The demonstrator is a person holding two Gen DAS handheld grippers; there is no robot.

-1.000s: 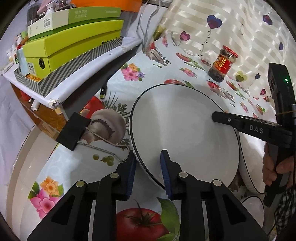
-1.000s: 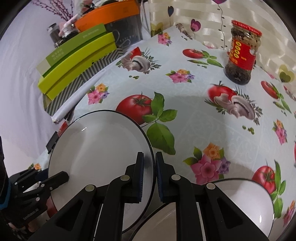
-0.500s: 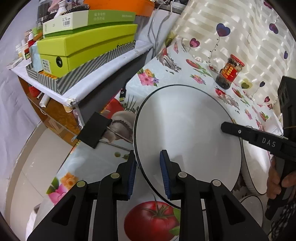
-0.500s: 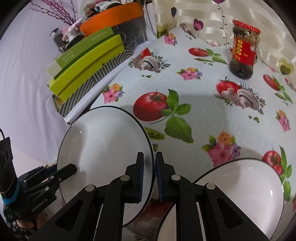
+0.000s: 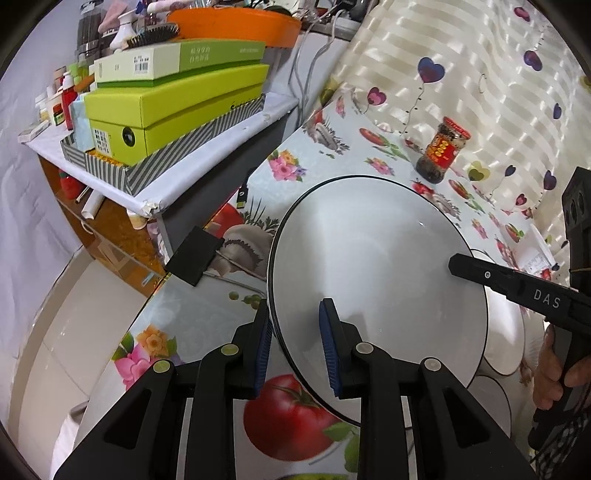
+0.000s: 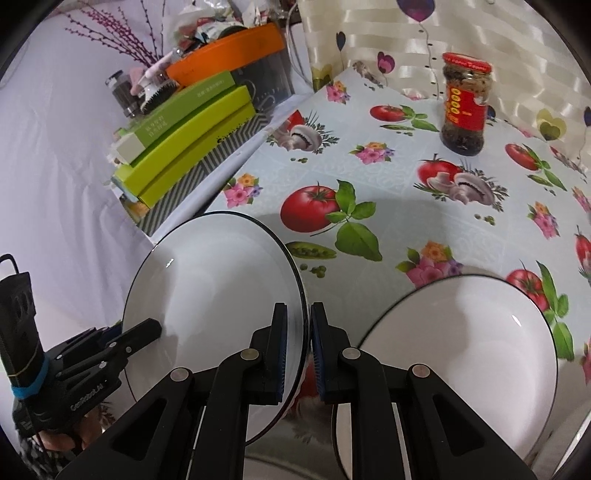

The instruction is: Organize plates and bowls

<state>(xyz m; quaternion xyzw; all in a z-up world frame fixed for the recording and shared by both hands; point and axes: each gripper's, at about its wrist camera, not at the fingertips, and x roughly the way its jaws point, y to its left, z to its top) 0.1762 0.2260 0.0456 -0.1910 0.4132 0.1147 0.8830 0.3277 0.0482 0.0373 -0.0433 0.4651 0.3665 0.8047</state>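
A large white plate with a thin black rim is held tilted in the air above the flowered tablecloth. My left gripper has its jaws on either side of the plate's near rim. My right gripper is shut on the plate's opposite rim. A second white black-rimmed plate lies on the table to the right of my right gripper. More white dishes show behind the held plate, partly hidden.
A glass jar with a red label stands at the back of the table. A side shelf with stacked green boxes and an orange tub is at the left. A black binder clip grips the table edge.
Both grippers have lifted the plate higher off the table and tilted it more. The second plate and more tablecloth have come into view beneath.
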